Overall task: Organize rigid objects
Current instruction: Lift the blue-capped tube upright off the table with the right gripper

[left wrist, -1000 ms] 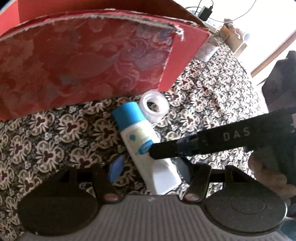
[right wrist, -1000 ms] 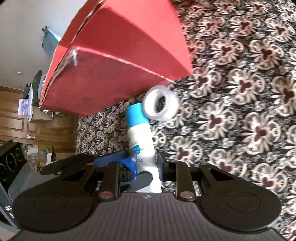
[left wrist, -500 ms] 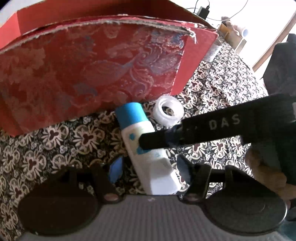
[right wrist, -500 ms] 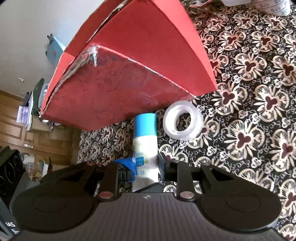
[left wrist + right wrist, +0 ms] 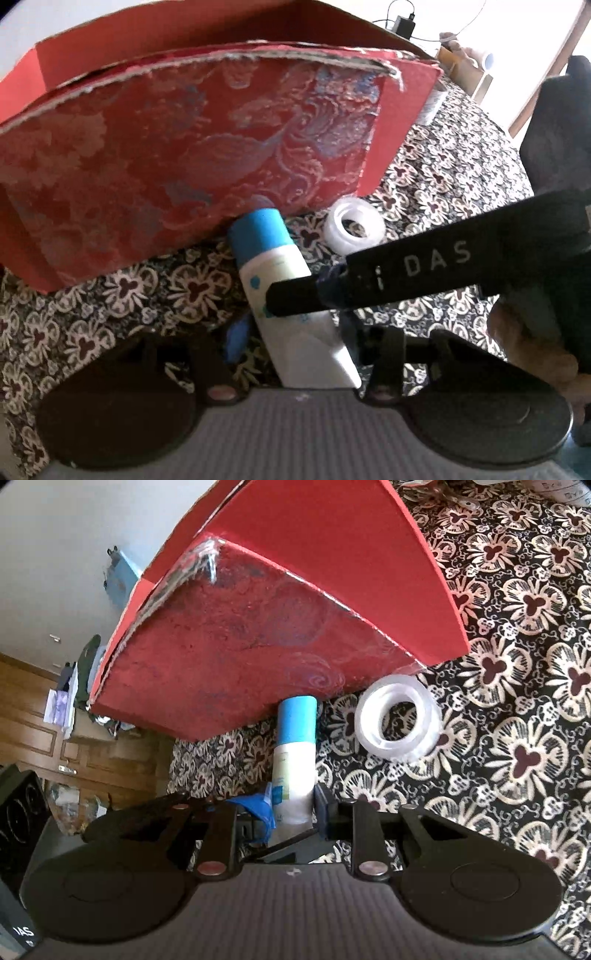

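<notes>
While the white tube (image 5: 294, 771) lies on the bench (image 5: 517, 701), blue cap against the red box (image 5: 258, 646), right gripper (image 5: 293, 812) jaws clamp its body, apparently to lift it boxward; left gripper (image 5: 291, 339) jaws stand apart, straddling its tail; tape roll (image 5: 399, 716) beside

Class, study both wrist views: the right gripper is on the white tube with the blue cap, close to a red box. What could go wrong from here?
1. The tube's blue cap sits at the red box's lower edge, so pushing forward may jam it there.
2. The tape roll lies close beside the tube, so a sideways swing could knock it away.
3. The right gripper holds only the tube's tail end, so it may pivot or slip.
</notes>
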Demonstrator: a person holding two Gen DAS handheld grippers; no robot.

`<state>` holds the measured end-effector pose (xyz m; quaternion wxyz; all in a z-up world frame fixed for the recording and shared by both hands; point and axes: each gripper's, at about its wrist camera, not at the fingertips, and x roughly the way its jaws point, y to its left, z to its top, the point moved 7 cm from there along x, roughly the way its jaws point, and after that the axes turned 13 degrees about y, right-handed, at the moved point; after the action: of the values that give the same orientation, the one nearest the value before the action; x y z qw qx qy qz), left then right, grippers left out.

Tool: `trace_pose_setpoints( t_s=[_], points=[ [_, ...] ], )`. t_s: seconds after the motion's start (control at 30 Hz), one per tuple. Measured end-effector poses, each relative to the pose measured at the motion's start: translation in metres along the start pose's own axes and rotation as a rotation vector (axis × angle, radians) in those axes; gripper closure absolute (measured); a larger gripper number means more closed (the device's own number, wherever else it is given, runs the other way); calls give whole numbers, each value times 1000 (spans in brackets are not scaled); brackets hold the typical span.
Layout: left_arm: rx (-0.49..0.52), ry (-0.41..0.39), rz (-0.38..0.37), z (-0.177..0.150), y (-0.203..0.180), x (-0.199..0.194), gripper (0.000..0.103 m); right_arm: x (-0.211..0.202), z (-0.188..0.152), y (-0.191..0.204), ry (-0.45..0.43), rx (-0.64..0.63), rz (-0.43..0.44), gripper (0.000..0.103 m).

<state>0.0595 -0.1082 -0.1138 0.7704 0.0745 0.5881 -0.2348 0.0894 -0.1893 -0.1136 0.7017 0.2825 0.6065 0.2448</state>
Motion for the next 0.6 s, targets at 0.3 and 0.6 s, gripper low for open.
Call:
trace_pose_setpoints(
  t_s=[0.3,0.6],
  points=[
    [31,11,15,-8,-4,-6,58,6,-6,12,8,-19,-12,96],
    [136,-15,-7,-15,-28,-29,62,-16,-24,20,-21,-49,-9,97]
  ],
)
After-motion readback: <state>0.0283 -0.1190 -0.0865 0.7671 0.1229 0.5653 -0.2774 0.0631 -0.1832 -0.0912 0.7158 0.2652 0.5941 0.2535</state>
